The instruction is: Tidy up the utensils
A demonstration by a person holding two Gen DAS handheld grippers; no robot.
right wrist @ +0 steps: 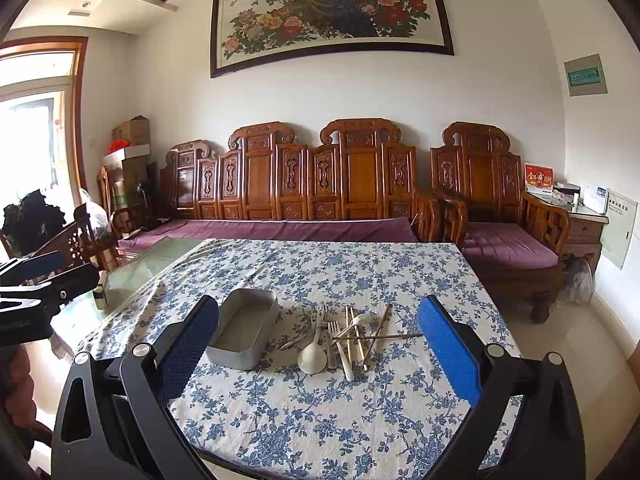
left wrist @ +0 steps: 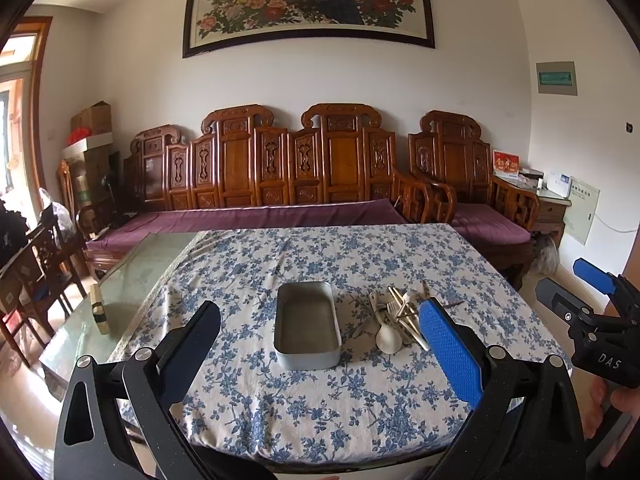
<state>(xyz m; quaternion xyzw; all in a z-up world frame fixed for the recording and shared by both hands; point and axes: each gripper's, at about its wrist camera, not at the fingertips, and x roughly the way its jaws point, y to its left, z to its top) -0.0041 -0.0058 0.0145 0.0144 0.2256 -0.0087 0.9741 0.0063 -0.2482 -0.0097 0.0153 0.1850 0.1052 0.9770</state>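
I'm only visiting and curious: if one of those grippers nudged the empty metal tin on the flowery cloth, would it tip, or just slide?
The metal tin looks low, wide and flat-bottomed, so it would probably slide rather than tip. It appears thin-walled and empty, so likely light. The tablecloth might bunch up under a push.

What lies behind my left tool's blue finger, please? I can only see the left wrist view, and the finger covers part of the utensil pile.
Observer: In the right wrist view the pile is uncovered. One chopstick lies crosswise over the fork and the other chopsticks.
Operator: Thank you. Is the right tool open?
Observer: Yes, the right tool stands wide open and empty. The pile lies ahead of it, untouched.
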